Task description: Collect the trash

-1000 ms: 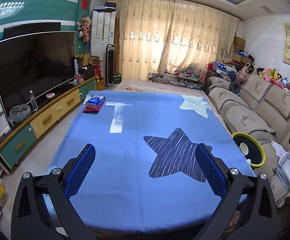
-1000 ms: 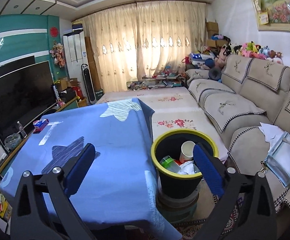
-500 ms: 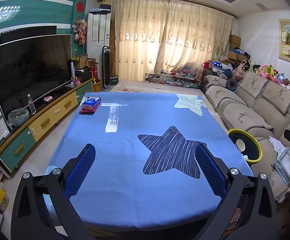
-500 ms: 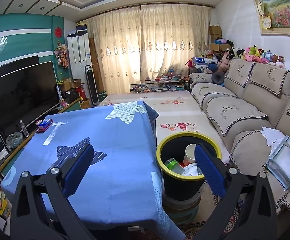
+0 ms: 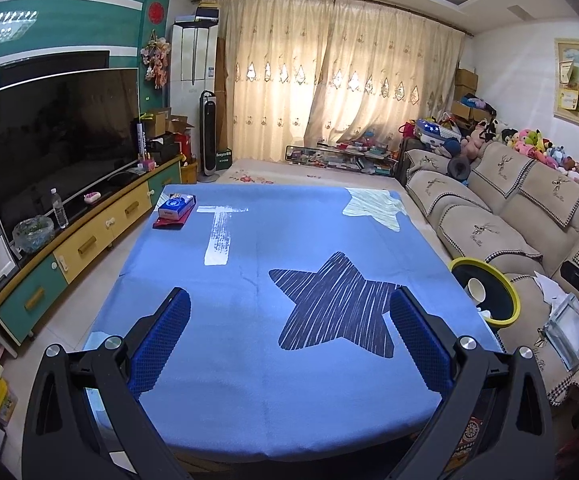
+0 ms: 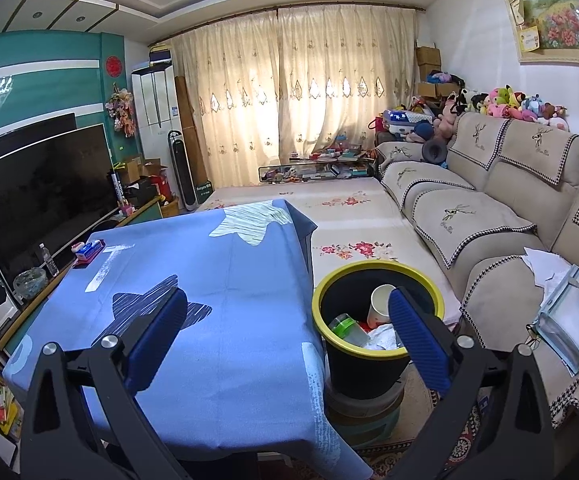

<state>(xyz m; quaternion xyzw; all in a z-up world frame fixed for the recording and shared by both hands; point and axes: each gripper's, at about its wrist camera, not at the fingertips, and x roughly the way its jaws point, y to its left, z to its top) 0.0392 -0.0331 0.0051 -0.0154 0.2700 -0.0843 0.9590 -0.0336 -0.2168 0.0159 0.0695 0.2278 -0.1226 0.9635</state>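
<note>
A black bin with a yellow rim [image 6: 377, 268] [image 5: 509, 296] stands on the floor between the table's right edge and the sofa. Inside it lie a white paper cup [image 6: 381, 304], a green-capped clear bottle [image 6: 345, 330] and crumpled white paper [image 6: 383, 338]. My right gripper [image 6: 289, 328] hovers open above the table's near right corner, its right finger over the bin's rim. Over the near edge of the blue star-patterned tablecloth [image 5: 289, 240], my left gripper [image 5: 289, 328] is open and holds nothing. A blue tissue pack on a red book [image 5: 175, 210] lies at the cloth's far left corner.
A beige sofa [image 6: 489, 216] runs along the right, with papers and a clear box [image 6: 565, 320] on its near seat. A TV [image 5: 57, 140] on a low cabinet [image 5: 89, 236] lines the left wall. Floral carpet [image 6: 349, 216] stretches beyond the table toward the curtains.
Both views have pulled back and risen slightly, so table and bin sit lower and farther. Both grippers stay open and empty.
</note>
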